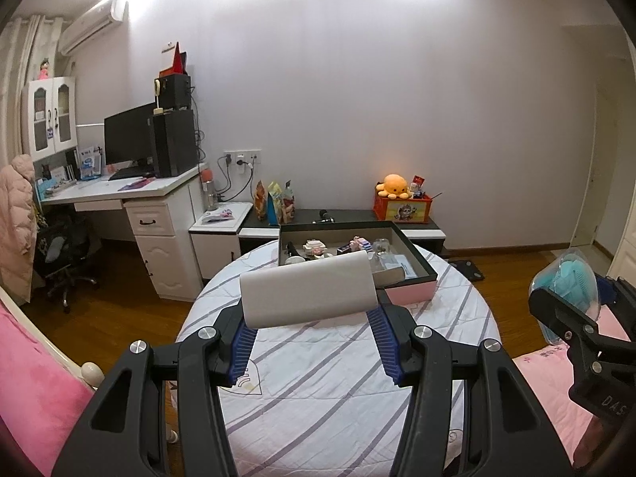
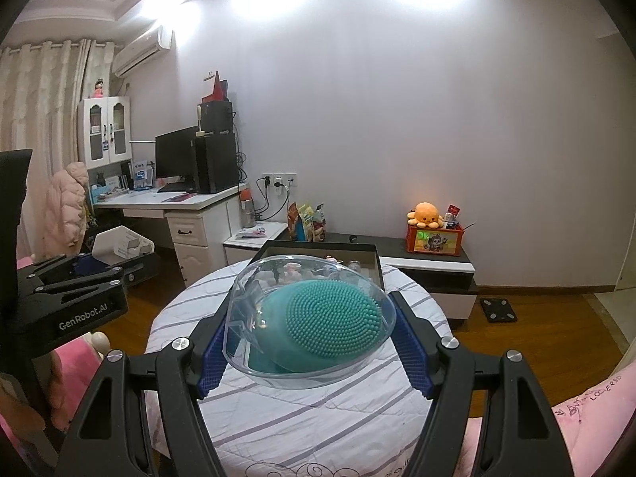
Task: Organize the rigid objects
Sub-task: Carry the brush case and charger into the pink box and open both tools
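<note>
Left view: my left gripper (image 1: 312, 318) clamps a white box (image 1: 308, 292) above the round table (image 1: 318, 377), before the open tray (image 1: 413, 274) | Right view: my right gripper (image 2: 308, 348) clamps a clear case (image 2: 310, 318) with a teal brush (image 2: 330, 324) inside, above the same table.

Orange plush octopus (image 1: 392, 186), computer monitor (image 1: 129, 134)

A home bedroom: a white desk (image 1: 119, 192) carries a computer monitor (image 1: 129, 137) and tower, an air conditioner (image 1: 93, 24) hangs by the curtains (image 2: 35, 99), and pink bedding (image 1: 35, 377) edges the view (an orange plush octopus (image 1: 392, 186) sits on a toy crate).
</note>
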